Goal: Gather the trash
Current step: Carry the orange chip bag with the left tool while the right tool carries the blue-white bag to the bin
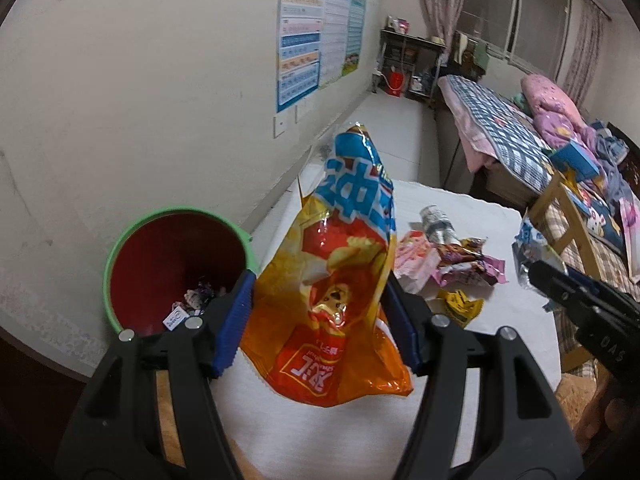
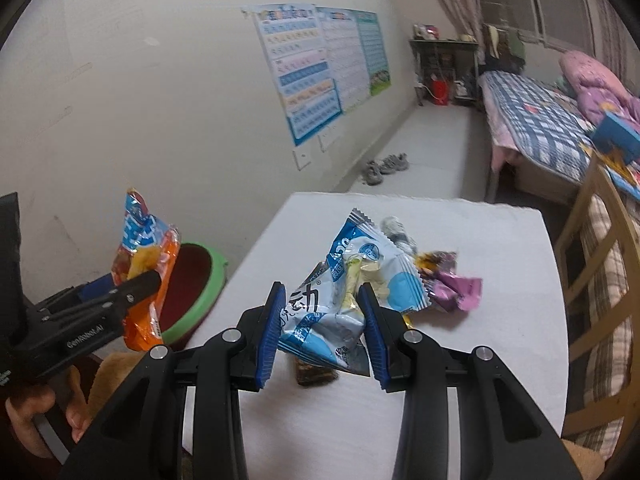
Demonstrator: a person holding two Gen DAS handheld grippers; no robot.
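Left gripper [image 1: 320,312] jaws are clamping the orange chip bag [image 1: 332,280] beside the red bin [image 1: 176,264]. Right gripper [image 2: 322,320] jaws are pinching the blue-white wrapper [image 2: 352,284] above the surface [image 2: 500,280].

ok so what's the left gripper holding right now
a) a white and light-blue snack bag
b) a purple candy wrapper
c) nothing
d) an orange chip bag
d: the left gripper has its blue pads closed on the orange chip bag, lifted beside the green-rimmed bin; the white and light-blue bag is in the right gripper.
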